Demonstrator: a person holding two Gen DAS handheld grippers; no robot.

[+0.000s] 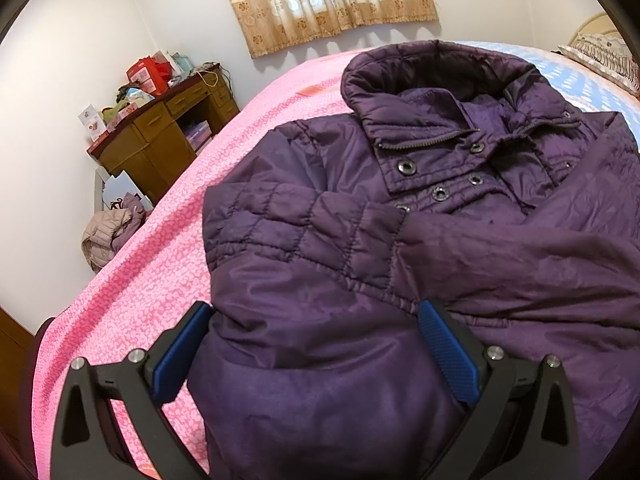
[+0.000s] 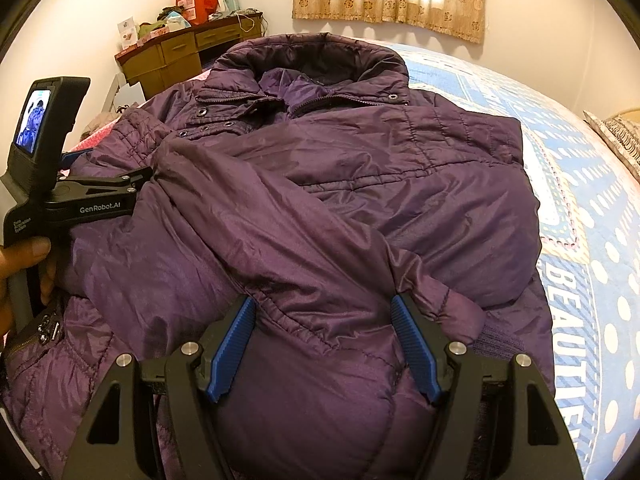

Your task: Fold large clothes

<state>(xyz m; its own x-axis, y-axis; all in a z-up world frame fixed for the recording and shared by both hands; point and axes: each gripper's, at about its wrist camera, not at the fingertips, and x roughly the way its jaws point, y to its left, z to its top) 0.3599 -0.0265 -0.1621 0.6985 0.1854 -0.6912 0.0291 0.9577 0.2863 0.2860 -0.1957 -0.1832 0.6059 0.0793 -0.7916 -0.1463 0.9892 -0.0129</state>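
Note:
A dark purple padded jacket [image 1: 400, 240] lies front up on the bed, hood [image 2: 312, 56] at the far end and both sleeves [image 2: 280, 216] crossed over the chest. In the left wrist view my left gripper [image 1: 316, 352] stands wide, and the jacket's lower left part bulges between its blue pads [image 1: 448, 352] and touches both. The right gripper [image 2: 324, 352] grips the lower part nearer the right, with puffed fabric pressed between its pads [image 2: 416, 356]. The right wrist view also shows the left tool's body [image 2: 80, 208] at the left, held by a hand [image 2: 24, 264].
The bed has a pink spread [image 1: 140, 280] on its left half and a blue patterned cover [image 2: 580, 240] on its right. A cluttered wooden desk [image 1: 168, 132] stands by the far wall, with a heap of clothes [image 1: 108, 236] on the floor. A curtain [image 1: 332, 4] hangs behind.

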